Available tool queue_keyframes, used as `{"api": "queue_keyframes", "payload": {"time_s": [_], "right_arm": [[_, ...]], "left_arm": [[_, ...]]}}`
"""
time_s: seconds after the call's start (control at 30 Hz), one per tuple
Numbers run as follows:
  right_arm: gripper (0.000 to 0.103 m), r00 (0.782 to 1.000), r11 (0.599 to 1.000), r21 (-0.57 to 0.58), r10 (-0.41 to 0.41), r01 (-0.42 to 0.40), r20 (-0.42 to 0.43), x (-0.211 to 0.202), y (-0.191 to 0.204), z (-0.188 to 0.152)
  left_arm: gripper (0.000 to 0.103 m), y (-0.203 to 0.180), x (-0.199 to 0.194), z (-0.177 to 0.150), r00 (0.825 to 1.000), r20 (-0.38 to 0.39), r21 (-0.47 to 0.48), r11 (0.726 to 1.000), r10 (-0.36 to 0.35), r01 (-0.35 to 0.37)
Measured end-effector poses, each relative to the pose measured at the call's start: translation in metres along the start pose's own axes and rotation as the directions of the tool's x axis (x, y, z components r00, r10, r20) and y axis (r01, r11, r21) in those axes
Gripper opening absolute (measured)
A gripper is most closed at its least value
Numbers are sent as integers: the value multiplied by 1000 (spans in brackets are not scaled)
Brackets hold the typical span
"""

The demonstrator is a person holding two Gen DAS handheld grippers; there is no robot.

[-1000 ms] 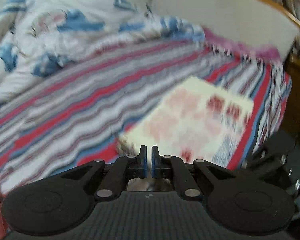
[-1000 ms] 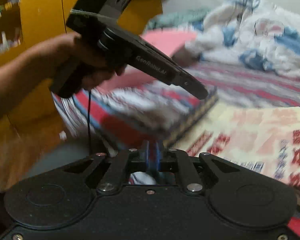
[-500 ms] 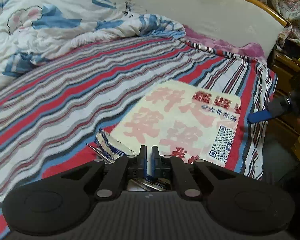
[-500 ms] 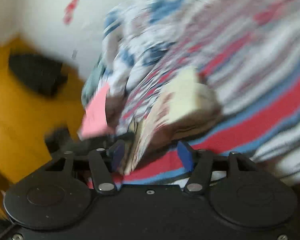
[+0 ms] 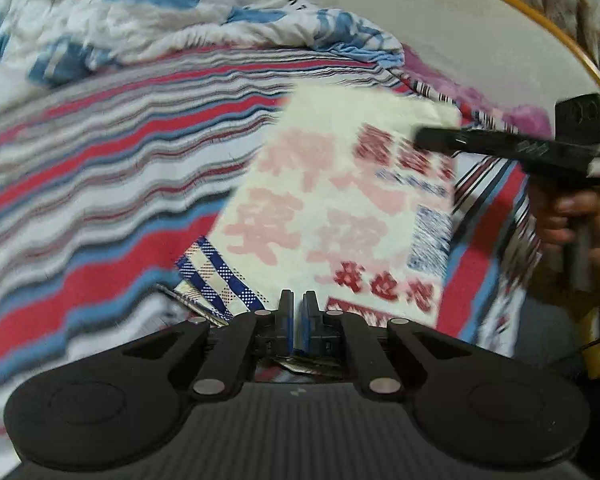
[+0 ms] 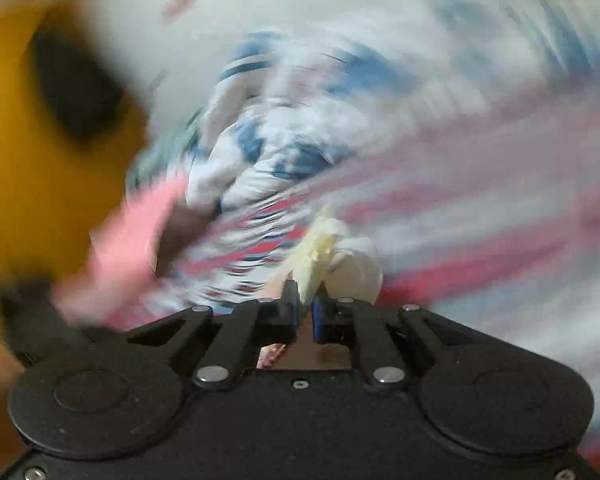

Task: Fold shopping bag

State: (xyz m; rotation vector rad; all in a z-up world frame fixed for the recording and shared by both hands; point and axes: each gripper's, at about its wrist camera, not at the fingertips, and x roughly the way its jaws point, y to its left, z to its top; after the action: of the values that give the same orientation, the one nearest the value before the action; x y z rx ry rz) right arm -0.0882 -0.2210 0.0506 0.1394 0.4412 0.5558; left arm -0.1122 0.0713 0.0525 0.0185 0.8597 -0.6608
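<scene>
The shopping bag (image 5: 340, 216) lies on the striped bedsheet (image 5: 100, 184), near the side of the bed. It is a cream bag with red and pink printed characters and a blue code block. Most of the printed face lies flat and open to view. A blue-and-white checked strap (image 5: 216, 280) shows at its near-left corner.

Left gripper (image 5: 296, 312): the jaws are nearly together at the near edge of the bag. A thin layer of bag material appears to sit between them, but the contact point is hidden below the fingertips.

Right gripper (image 6: 306, 304): the jaws are closing, and a bunched cream fold of the bag (image 6: 316, 256) stands between them and rises above the fingertips. The right wrist view is heavily blurred, so further detail cannot be read. In the left wrist view, the same tool (image 5: 500, 144) reaches over the far-right corner of the bag, carried by the person's hand (image 5: 580, 216).

Progress, as a judgement: the task is at an early stage. Both near and far edges appear secured, yet no completed fold is visible. The remaining work is to bring one gripped edge over onto the other, flatten the crease, and repeat until the bag is compact.

A rumpled blue-and-white quilt (image 5: 140, 12) lies beyond the bag, well apart from it.
</scene>
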Motion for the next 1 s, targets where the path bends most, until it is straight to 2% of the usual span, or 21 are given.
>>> {"api": "queue_keyframes", "payload": {"time_s": [0.07, 0.13, 0.17, 0.23, 0.3, 0.37, 0.4, 0.47, 0.57, 0.73, 0.83, 0.9, 0.93, 0.97, 1.0], "right_arm": [[8, 998, 967, -248, -60, 51, -29, 20, 14, 12], [13, 992, 944, -323, -104, 75, -73, 42, 8, 15], [25, 988, 937, -337, -129, 92, -88, 50, 4, 14], [40, 983, 934, -331, -167, 134, -73, 48, -3, 14], [46, 984, 933, -321, -179, 164, -16, 27, -1, 13], [49, 987, 922, -351, -157, 163, 47, -10, 15, 5], [49, 989, 918, -366, -141, 151, 55, -26, 28, -1], [57, 994, 930, -353, -97, 106, 43, -53, 59, -16], [65, 1000, 947, -320, -15, 21, 19, -62, 103, -40], [67, 1000, 972, -236, 0, -5, -23, -25, 125, -56], [67, 998, 972, -234, 20, -33, -57, -14, 129, -60], [64, 997, 973, -232, -6, -11, -74, -9, 132, -61], [54, 996, 973, -230, -14, -7, -86, -5, 132, -62], [37, 995, 973, -229, -10, -12, -96, -3, 133, -63], [29, 994, 973, -229, -8, -17, -107, -1, 134, -65]], "left_arm": [[3, -8, 1, -1, 1000, 6, -22, 999, 27, -27], [3, -15, 3, 0, 998, 14, -51, 997, 59, -58], [3, -16, 4, 0, 998, 19, -74, 995, 66, -64], [3, -17, 6, 0, 997, 31, -106, 992, 74, -71], [3, -16, 7, -1, 997, 36, -108, 992, 73, -68], [3, -14, 8, -1, 998, 32, -94, 994, 59, -55], [3, -13, 9, 0, 998, 26, -86, 995, 52, -50], [3, -12, 11, 4, 999, 9, -61, 997, 44, -44], [3, -11, 14, 10, 999, -17, -26, 999, 36, -37], [3, -14, 16, 11, 999, -40, 30, 999, 33, -32], [3, -13, 16, 11, 999, -42, 41, 999, 22, -21], [3, -13, 16, 11, 999, -42, 54, 998, 19, -16], [3, -12, 16, 10, 999, -40, 55, 998, 14, -12], [3, -11, 16, 10, 999, -37, 51, 999, 9, -7], [3, -9, 16, 10, 999, -35, 45, 999, 3, -1]]}}
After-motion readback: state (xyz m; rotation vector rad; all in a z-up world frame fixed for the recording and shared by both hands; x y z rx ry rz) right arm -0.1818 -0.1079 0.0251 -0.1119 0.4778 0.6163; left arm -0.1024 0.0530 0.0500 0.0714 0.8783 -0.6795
